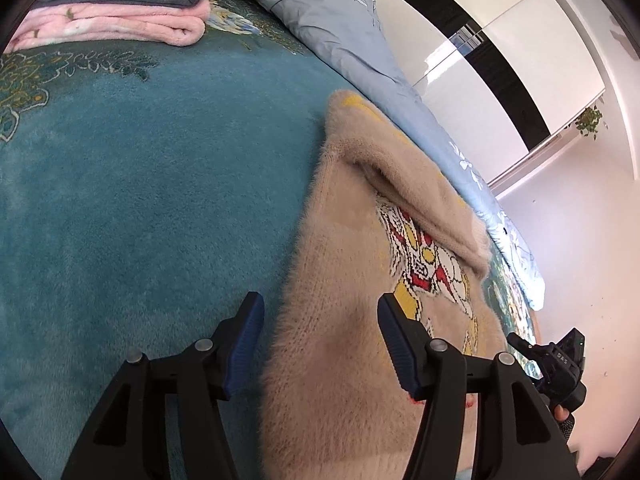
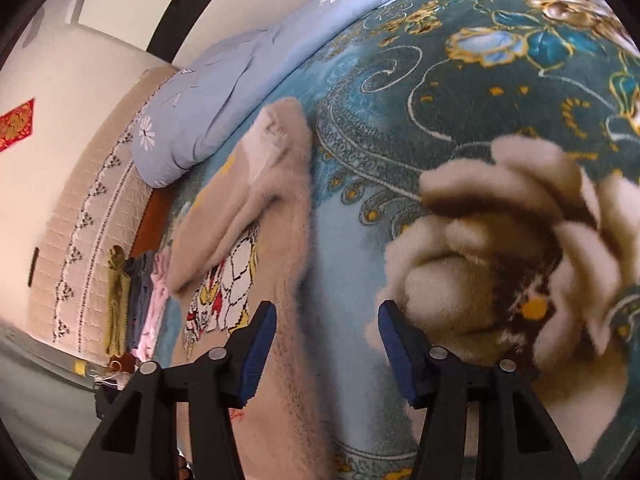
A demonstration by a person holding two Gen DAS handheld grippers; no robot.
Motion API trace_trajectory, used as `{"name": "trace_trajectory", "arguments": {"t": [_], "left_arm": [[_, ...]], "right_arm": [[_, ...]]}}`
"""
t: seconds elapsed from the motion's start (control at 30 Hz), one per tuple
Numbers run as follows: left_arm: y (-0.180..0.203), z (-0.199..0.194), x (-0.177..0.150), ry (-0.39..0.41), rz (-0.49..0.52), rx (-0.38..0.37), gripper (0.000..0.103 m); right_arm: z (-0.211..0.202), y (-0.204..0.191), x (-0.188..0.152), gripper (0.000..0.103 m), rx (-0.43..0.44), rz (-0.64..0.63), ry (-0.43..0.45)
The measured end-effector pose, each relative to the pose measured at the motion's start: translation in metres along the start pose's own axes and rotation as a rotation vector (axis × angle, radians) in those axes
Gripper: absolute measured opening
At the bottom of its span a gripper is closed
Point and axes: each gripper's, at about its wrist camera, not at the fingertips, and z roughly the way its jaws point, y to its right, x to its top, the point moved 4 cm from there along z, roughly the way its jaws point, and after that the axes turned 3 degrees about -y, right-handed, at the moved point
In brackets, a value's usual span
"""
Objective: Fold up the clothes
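black jaws with blue pads framed the bottom of both wrist views. the left gripper (image 1: 320,344) stood parted with nothing pressed between its pads; its left finger hung over the teal blanket (image 1: 140,200), its right finger over the fuzzy beige sweater (image 1: 340,360), whose left edge ran up between the two. that sweater lay flat on the blanket, a sleeve (image 1: 420,200) folded across the red, yellow and white picture knitted into its front. behind it a pale blue quilt (image 1: 340,32) ran along the far side of the bed, and a stack of folded clothes (image 1: 120,12), grey over pink, sat at the far left corner. the right gripper (image 2: 326,344) was also parted and gripped nothing, the sweater's right edge lying just beneath its left pad and the flowered blanket under its right
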Motion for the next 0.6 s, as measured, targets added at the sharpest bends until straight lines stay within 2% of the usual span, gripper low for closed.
{"name": "trace_trajectory", "arguments": {"t": [0.1,0.17,0.37,0.43,0.47,0.57,0.6], "left_arm": [[0.003,0.0,-0.001,-0.001,0.009,0.005,0.062],[0.003,0.0,-0.003,-0.003,0.005,-0.002,0.062],[0.006,-0.008,-0.013,-0.025,-0.005,-0.039,0.06],[0.012,-0.011,-0.025,-0.024,-0.014,-0.03,0.052],[0.019,-0.011,-0.033,-0.022,-0.019,-0.023,0.043],[0.002,-0.023,-0.03,-0.005,-0.054,0.002,0.013],[0.002,-0.025,-0.029,-0.002,-0.065,-0.01,0.012]], "right_arm": [[0.003,-0.009,-0.004,0.059,0.089,-0.003,-0.035],[0.011,-0.014,-0.01,0.059,0.146,0.001,-0.094],[0.023,-0.045,-0.029,0.057,0.159,-0.136,-0.17],[0.024,-0.054,-0.034,0.053,0.166,-0.173,-0.182],[0.024,-0.059,-0.037,0.046,0.17,-0.191,-0.189],[0.021,-0.07,-0.043,0.023,0.154,-0.251,-0.19],[0.019,-0.073,-0.042,0.02,0.158,-0.258,-0.184]]}}
